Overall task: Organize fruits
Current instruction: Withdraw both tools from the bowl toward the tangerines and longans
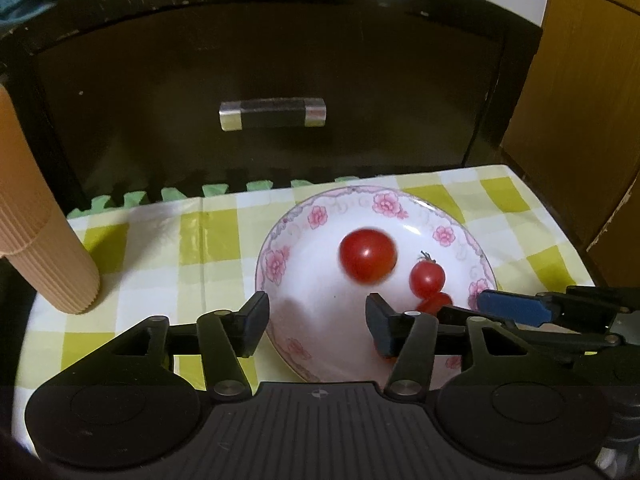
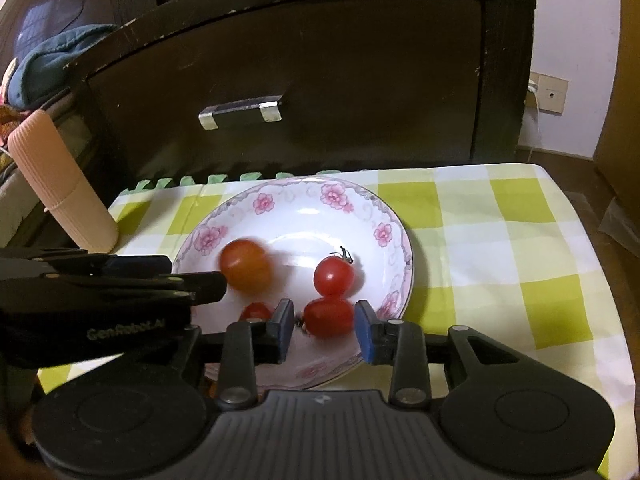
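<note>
A white bowl (image 1: 316, 216) (image 2: 264, 202) with pink flowers on its rim holds several red cherry tomatoes. My left gripper (image 1: 318, 320) (image 2: 196, 272) is open over the bowl's near side with nothing between its fingers. Just beyond its fingertips is a blurred tomato (image 1: 368, 255) (image 2: 246, 266). A stemmed tomato (image 1: 427, 278) (image 2: 334, 276) lies still in the bowl. My right gripper (image 2: 325, 330) (image 1: 464, 307) stands open around another tomato (image 2: 328, 317) that rests in the bowl, with a small gap at the left pad. A smaller tomato (image 2: 256, 311) peeks out beside its left finger.
A ribbed beige cylinder (image 1: 44, 240) (image 2: 60, 184) stands at the left on the yellow-green checked cloth (image 1: 140, 248) (image 2: 500, 240). Behind the table is a dark drawer front with a metal handle (image 1: 272, 114) (image 2: 240, 114). The cloth's right edge drops off near a wooden panel (image 1: 580, 120).
</note>
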`<state>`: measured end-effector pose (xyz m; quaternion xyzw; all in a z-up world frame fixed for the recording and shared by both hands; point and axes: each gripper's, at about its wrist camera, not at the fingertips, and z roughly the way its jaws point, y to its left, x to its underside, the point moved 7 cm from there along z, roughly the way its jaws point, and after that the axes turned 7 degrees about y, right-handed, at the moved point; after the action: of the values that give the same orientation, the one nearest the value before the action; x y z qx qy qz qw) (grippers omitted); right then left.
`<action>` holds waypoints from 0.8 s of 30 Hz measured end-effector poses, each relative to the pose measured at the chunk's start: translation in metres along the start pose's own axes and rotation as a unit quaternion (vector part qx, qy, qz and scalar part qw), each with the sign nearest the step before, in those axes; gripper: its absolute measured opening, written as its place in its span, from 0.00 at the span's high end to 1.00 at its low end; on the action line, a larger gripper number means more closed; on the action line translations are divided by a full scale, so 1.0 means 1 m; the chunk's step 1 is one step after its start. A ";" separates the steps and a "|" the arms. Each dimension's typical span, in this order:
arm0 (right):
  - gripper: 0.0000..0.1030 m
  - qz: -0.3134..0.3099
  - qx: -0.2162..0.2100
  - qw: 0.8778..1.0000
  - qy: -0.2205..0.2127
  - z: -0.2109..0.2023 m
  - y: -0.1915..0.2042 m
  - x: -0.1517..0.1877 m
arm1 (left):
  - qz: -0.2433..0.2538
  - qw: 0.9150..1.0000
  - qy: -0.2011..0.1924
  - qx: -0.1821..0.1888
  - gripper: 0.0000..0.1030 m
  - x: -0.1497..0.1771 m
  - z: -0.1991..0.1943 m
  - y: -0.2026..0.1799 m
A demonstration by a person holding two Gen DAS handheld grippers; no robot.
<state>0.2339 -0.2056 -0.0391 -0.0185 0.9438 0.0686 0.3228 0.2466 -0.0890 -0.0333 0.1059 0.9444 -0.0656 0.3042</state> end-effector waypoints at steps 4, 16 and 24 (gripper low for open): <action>0.69 -0.001 0.000 1.000 -0.003 -0.005 0.003 0.001 | 0.003 1.000 -0.004 -0.001 0.40 0.001 -0.008 0.001; 0.69 -0.008 -0.008 1.000 -0.004 -0.029 0.024 0.021 | 0.018 1.000 -0.010 -0.005 0.35 0.021 -0.039 0.005; 0.69 -0.010 -0.012 1.000 0.005 -0.047 0.031 0.043 | 0.025 1.000 -0.008 -0.006 0.33 0.040 -0.060 0.011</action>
<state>0.1689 -0.1810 -0.0254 -0.0322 0.9442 0.0770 0.3186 0.1836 -0.0606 -0.0095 0.1275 0.9395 -0.0534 0.3135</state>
